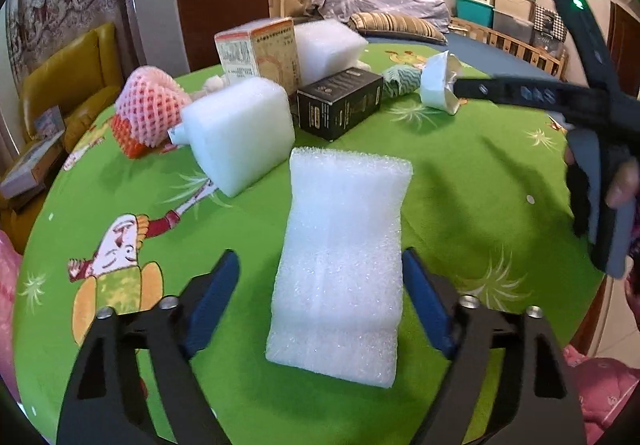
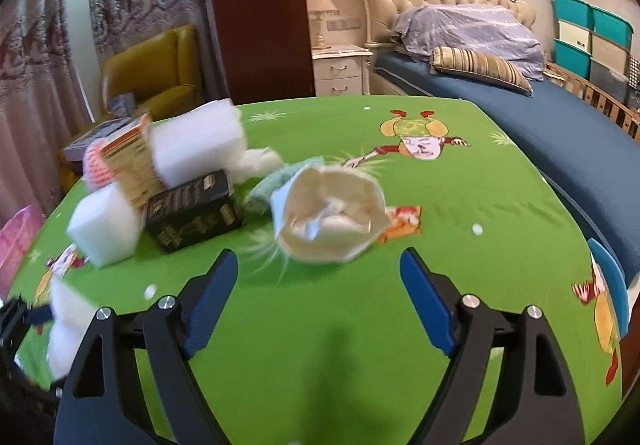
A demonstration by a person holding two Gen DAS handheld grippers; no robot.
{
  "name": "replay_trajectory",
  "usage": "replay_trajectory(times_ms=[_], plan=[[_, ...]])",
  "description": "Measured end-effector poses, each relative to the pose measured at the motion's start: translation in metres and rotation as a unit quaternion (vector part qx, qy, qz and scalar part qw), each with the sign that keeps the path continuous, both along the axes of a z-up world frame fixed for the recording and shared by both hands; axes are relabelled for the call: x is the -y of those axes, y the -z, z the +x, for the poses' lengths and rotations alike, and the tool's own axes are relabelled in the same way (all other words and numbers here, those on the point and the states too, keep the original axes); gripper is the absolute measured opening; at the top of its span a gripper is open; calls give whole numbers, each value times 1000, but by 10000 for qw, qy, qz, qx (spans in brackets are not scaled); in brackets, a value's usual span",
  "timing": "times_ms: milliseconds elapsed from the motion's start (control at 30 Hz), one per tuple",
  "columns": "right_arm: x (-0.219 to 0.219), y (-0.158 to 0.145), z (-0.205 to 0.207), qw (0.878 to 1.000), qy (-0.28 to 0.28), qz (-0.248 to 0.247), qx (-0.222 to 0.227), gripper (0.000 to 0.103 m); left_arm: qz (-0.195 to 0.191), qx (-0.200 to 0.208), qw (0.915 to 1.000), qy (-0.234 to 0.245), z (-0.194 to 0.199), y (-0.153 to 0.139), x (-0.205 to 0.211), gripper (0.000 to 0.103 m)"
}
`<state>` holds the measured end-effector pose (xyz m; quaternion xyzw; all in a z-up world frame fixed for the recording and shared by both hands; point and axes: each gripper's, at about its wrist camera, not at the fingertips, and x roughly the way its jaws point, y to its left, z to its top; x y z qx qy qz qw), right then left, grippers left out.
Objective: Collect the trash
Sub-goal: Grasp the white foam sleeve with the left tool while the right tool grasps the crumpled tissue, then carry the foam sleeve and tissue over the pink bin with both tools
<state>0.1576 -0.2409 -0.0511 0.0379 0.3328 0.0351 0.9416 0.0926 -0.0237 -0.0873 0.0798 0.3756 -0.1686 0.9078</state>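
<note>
The left gripper (image 1: 320, 277) is held spread around the foam sheet (image 1: 340, 265), unclenched, while the right gripper (image 2: 318, 277), likewise spread, is aimed at the crumpled paper cup (image 2: 330, 215), so both can be grasped.

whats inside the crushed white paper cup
Crumpled white paper fills the paper cup, seen through its open mouth in the right wrist view. Anything beneath that paper is hidden.

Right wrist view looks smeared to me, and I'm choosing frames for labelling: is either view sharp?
Right wrist view: motion blur smears the crumpled paper cup and black box; its own claw is crisp. Left wrist view: sharp on the foam sheet, fisheye bending the table edge.
</note>
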Motion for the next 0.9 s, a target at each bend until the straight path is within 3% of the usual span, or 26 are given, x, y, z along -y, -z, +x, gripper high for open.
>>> replay_trajectory(times_ms=[200,333,433,500,900], plan=[[-8,2,44,9995,59,-302,-109,86,-60,-10,10000,-5,0,-1,-5,49],[-8,12,63,9986,107,-381,-353,86,-114,-16,9999,-87,1,-1,-10,49],[-4,12,61,9989,112,-285,-344,72,-196,-53,9997,-98,1,-1,-13,48],[-2,9,54,9993,76,-277,-253,69,-206,-45,9997,-111,1,-1,-13,48],[-16,2,-2,9993,-277,-232,53,67,-438,-68,9983,-385,1,-4,-28,48]])
